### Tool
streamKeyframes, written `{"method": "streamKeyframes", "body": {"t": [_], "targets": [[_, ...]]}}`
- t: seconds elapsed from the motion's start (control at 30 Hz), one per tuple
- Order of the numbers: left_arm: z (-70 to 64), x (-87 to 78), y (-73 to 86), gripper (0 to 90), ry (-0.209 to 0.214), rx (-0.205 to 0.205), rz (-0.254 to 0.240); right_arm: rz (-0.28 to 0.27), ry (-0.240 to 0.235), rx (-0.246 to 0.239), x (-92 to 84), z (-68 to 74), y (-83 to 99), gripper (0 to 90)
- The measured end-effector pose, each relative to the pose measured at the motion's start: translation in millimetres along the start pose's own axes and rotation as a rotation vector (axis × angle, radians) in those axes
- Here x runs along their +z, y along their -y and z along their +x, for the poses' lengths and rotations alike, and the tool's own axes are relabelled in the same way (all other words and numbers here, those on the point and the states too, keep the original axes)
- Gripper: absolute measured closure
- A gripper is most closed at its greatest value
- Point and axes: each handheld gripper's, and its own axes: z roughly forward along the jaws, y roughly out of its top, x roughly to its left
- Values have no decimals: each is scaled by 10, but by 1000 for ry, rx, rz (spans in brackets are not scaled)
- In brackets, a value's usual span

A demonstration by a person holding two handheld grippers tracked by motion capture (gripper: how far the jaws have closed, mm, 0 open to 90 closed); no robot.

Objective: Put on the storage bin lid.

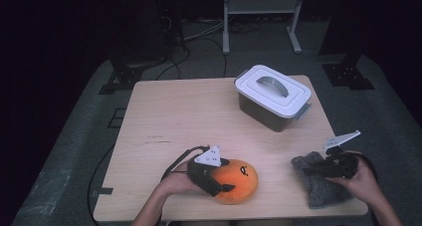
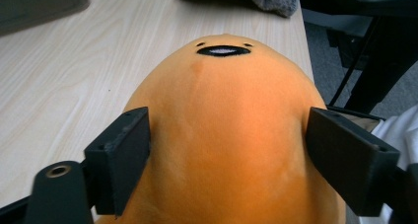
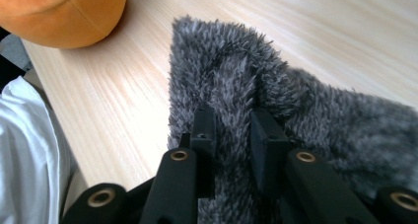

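Orange plush [image 2: 224, 130] is flanked by the left gripper [image 2: 226, 150], jaws apart; grey fleece [image 3: 296, 110] beside it is pinched by the right gripper [image 3: 231, 135].

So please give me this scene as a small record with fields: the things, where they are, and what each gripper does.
table: light wood table
box: grey box with white lid, lid on, at the far right of the table
toy: orange plush toy with a small face, near edge
cloth: grey fluffy cloth, near right corner
left gripper: left gripper, jaws on both sides of the toy, the right one apart from it
right gripper: right gripper, jaws pinch a fold of the cloth
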Motion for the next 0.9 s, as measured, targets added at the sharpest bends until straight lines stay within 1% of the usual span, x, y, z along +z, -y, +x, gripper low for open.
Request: {"method": "streamKeyframes", "body": {"t": [0.07, 0.17, 0.2, 0.3, 0.37, 0.47, 0.57, 0.77, 0.83, 0.9], "targets": [[-2, -1, -6, 171, 2, 4, 2, -20, -35, 8, 89, 3, -11, 725], [-11, -7, -8, 157, 1, 9, 3, -31, -60, 12, 193, 20, -35, 668], [-10, -11, -9, 154, 2, 10, 5, -34, -64, 11, 216, 25, -43, 666], [-6, -16, -7, 144, 2, 9, 4, -39, -78, 12, 239, 33, -65, 615], [-6, -16, -7, 141, 3, 11, 2, -58, -94, 16, 229, 33, -80, 607], [-5, -32, -20, 121, 9, 15, 4, -80, -98, 12, 197, 43, -115, 553], [-6, -48, -33, 113, 11, 17, 2, -99, -91, 4, 162, 58, -170, 504], [-5, -100, -60, 105, 18, 15, -28, -127, -75, -28, 106, 96, -332, 440], [-5, -119, -68, 104, 18, 16, -30, -137, -75, -32, 88, 108, -386, 426], [-2, -144, -76, 103, 16, 19, -33, -139, -64, -43, 66, 121, -456, 408]]}}
